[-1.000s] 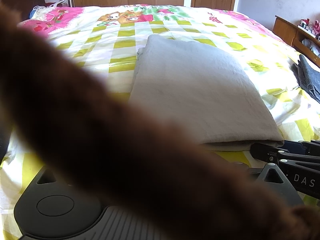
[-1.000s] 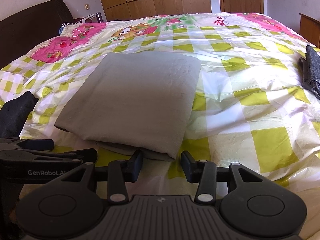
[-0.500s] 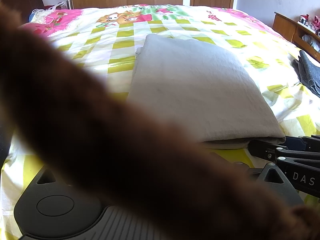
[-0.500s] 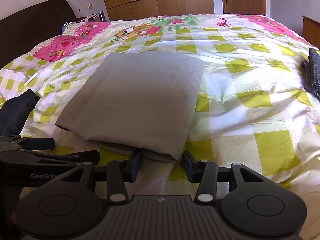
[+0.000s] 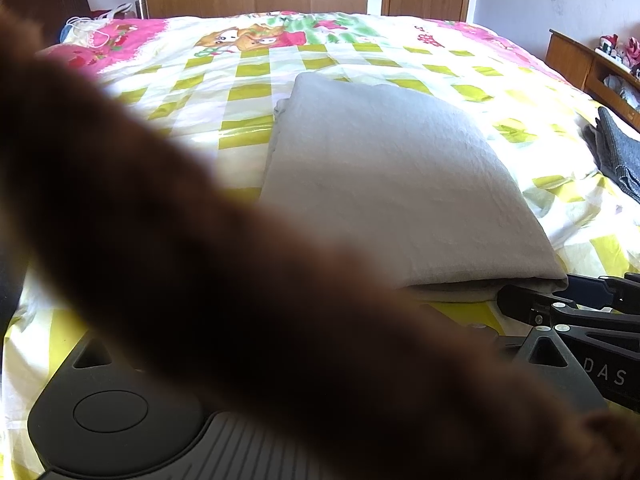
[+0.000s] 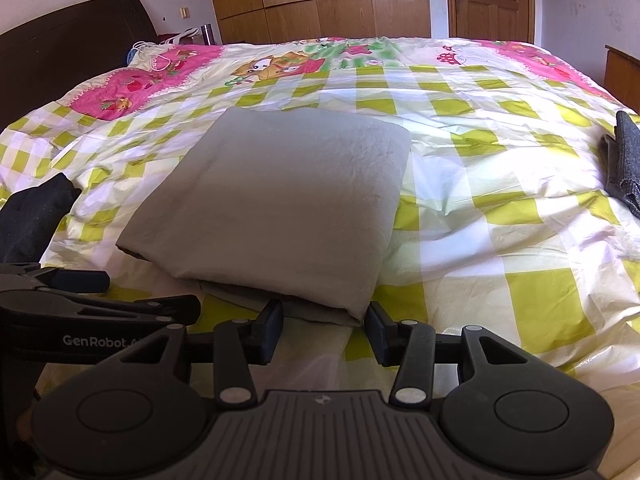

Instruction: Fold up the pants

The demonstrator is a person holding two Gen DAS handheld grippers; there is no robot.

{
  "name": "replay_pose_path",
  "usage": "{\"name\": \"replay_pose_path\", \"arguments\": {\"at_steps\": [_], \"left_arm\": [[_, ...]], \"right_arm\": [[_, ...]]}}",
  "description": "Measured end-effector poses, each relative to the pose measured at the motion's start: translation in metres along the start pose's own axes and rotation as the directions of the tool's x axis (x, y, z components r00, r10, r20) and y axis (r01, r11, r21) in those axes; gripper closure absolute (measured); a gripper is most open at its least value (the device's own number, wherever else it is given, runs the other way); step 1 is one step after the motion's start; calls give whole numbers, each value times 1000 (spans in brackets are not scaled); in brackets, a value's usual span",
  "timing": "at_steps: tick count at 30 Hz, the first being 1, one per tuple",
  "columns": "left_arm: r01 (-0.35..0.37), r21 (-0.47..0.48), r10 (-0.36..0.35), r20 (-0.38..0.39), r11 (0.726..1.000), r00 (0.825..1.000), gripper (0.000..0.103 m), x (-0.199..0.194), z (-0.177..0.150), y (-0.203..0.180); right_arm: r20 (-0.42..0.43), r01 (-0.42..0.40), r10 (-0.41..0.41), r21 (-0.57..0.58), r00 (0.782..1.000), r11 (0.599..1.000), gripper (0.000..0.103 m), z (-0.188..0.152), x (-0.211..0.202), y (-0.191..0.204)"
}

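Left gripper (image 6: 152, 306) reading "GenRobot", its finger spacing unclear, folded grey pants (image 6: 280, 208) lying mid-bed on the checked bedspread (image 6: 500, 208), right gripper (image 6: 324, 326) gaping empty at their near edge, nothing shifting since earlier.

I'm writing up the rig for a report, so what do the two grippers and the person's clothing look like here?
The right gripper is matte black plastic with two blocky fingers on silver-riveted linkage arms, round discs either side and a ribbed grey centre panel. The left gripper, seen from the side, is black too, with white "GenRobot" lettering. A blurred, fuzzy brown sleeve crosses the left wrist view.
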State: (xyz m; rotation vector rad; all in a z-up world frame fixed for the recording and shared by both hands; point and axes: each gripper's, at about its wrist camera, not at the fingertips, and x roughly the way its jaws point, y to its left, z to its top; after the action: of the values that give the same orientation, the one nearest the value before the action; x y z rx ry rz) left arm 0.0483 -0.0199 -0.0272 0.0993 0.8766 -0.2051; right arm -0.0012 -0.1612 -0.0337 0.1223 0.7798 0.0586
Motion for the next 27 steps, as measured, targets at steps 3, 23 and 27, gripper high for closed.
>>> {"name": "replay_pose_path", "arguments": {"at_steps": [3,23,27], "left_arm": [[-5,5,5,-3,1000,1000,2,0,0,-1],[-9,11,9,-9,1000,1000,2,2,-1,-3],[-11,12,11,-11,1000,1000,2,3,-1,-3]], "right_arm": [[-5,-2,2,4,1000,1000,45,0,1,-1],[-13,-7,7,16,1000,1000,45,0,3,-3],[-14,-7,7,16,1000,1000,45,0,3,-3]]}}
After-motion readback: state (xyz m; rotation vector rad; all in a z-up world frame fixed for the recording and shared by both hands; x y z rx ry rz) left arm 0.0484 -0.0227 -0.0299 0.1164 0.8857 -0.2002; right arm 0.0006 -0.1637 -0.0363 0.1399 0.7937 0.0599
